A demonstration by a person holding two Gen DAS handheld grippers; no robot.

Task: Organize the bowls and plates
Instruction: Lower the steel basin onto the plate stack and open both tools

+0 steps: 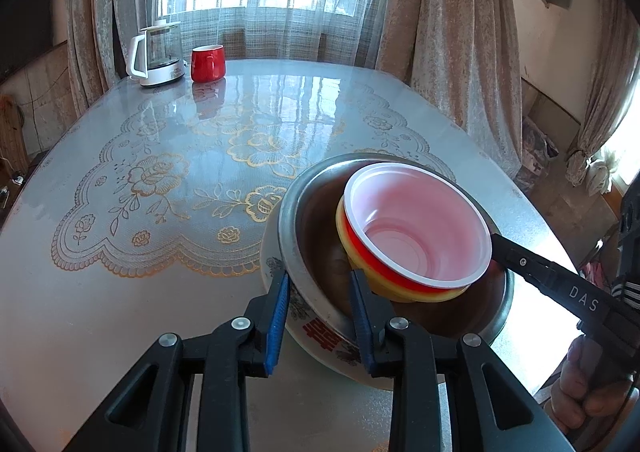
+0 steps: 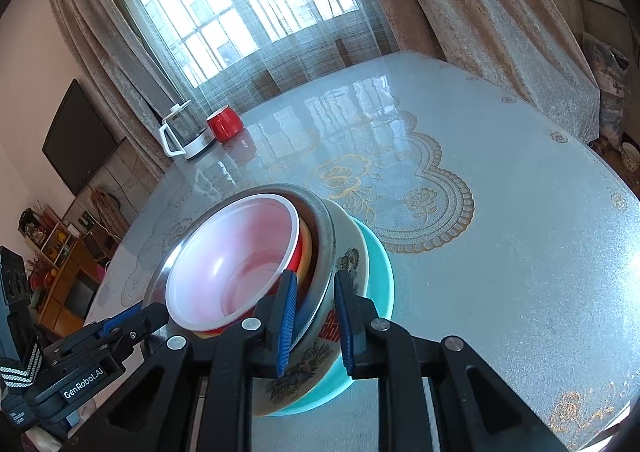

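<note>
A: Status on the stack?

B: Nearly everything is sitting nested near the front edge of the table (image 1: pixel 120 292). The teal plate (image 2: pixel 380 272) is lying at the bottom, the patterned ceramic bowl (image 2: pixel 352 264) is resting in it, the steel bowl (image 1: pixel 316 252) is sitting inside that, then a yellow bowl (image 1: pixel 348 248), and the red plastic bowl (image 1: pixel 416 228) with the white inside is lying on top, tilted.

A: Grippers?

B: The left gripper (image 1: pixel 320 316) is standing at the near rim, jaws narrowed but not fully closed, one blue pad outside the ceramic bowl, the other inside the steel bowl. It looks like it is pinching both walls; real contact I cannot tell for sure. The right gripper (image 2: pixel 316 316) is doing the same on the opposite side: one pad inside the steel bowl, one outside the ceramic bowl, jaws nearly closed on those rims.

A: What's left?

B: My read: stacking is mostly done. The top bowls are leaning, so they are probably needing seating. Both grippers are bracketing the stack, so lifting or shifting it seems the step in hand.

A: Anything else on the table?

B: A glass kettle (image 1: pixel 158 53) and a red mug (image 1: pixel 207 63) are standing at the far side, well apart. No loose dishes showing.
</note>
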